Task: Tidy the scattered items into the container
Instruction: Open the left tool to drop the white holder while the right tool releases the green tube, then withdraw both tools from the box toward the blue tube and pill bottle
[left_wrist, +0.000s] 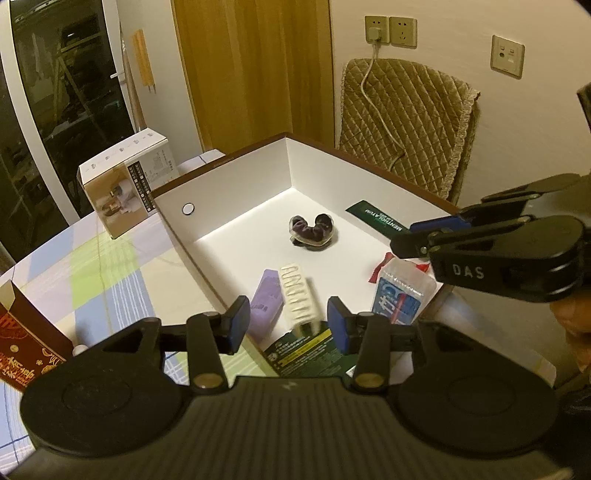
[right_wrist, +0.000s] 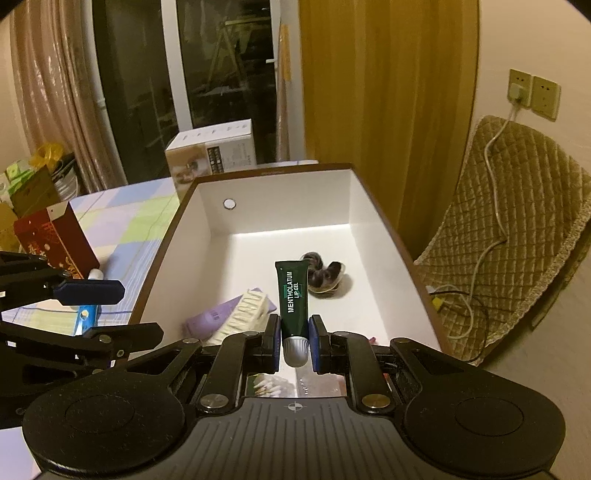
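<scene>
Right hand-held gripper (right_wrist: 294, 341) clamped on lip gel tube (right_wrist: 293, 295) at cap end, over container (right_wrist: 166, 236) near wall; light, soft-bodied, slick — best pinched at stiff neck; left hand-held gripper (left_wrist: 286, 325) apart, empty, at 9 o'clock.

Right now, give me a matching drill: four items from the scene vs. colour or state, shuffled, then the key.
Items:
1. lip gel tube
2. purple box
3. hair scrunchie
4. left gripper

States:
A. open, holding nothing
B. lying on the white container floor, toward the far end
C. clamped near its grey cap by the right gripper
D. lying in the container beside the white comb-like item

Pairs: 1-C, 2-D, 3-B, 4-A
</scene>
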